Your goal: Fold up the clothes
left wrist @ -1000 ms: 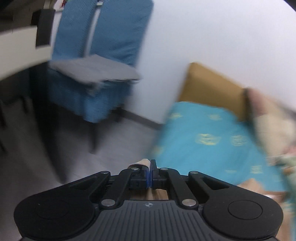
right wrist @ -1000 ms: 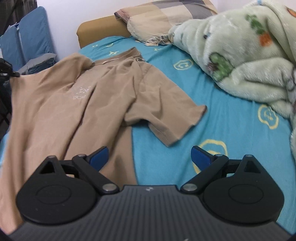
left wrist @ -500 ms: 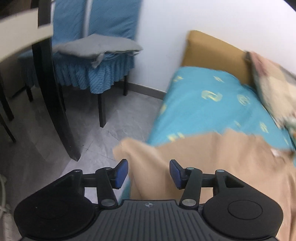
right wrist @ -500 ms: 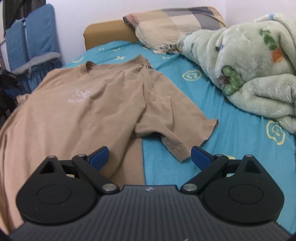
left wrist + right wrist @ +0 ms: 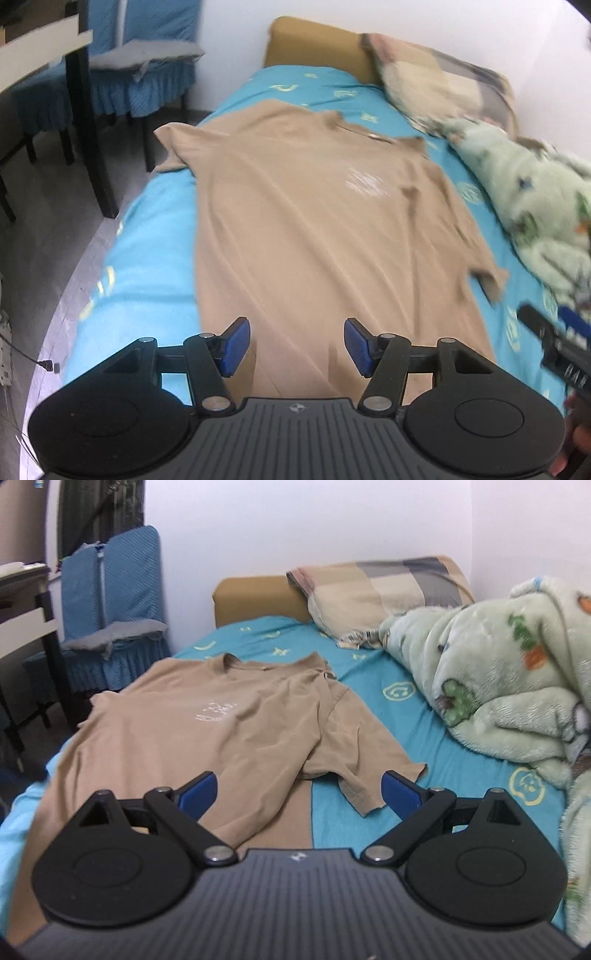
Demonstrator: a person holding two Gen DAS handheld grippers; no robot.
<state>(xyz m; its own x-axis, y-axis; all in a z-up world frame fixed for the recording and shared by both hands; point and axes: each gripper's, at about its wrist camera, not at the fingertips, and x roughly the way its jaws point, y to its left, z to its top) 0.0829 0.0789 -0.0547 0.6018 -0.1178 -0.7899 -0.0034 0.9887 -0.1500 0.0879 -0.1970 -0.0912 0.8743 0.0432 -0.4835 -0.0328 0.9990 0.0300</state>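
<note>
A tan T-shirt (image 5: 317,221) lies spread face up on the teal bed sheet (image 5: 147,229), collar toward the headboard, with a pale print on the chest. It also shows in the right wrist view (image 5: 207,731); its right sleeve (image 5: 365,760) is creased and partly folded. My left gripper (image 5: 297,345) is open and empty, above the shirt's lower part. My right gripper (image 5: 299,792) is open and empty, above the shirt's lower right side near that sleeve; it shows at the right edge of the left wrist view (image 5: 554,339).
A green fleece blanket (image 5: 509,686) is heaped on the bed's right side. A checked pillow (image 5: 380,587) leans on the tan headboard (image 5: 258,598). A blue-covered chair (image 5: 140,81) and a dark table leg (image 5: 92,140) stand on the floor to the left.
My left gripper was shut on the shirt's edge, has let go and opened, and has swung over the bed. The shirt has settled flatter. My right gripper has drawn back slightly.
</note>
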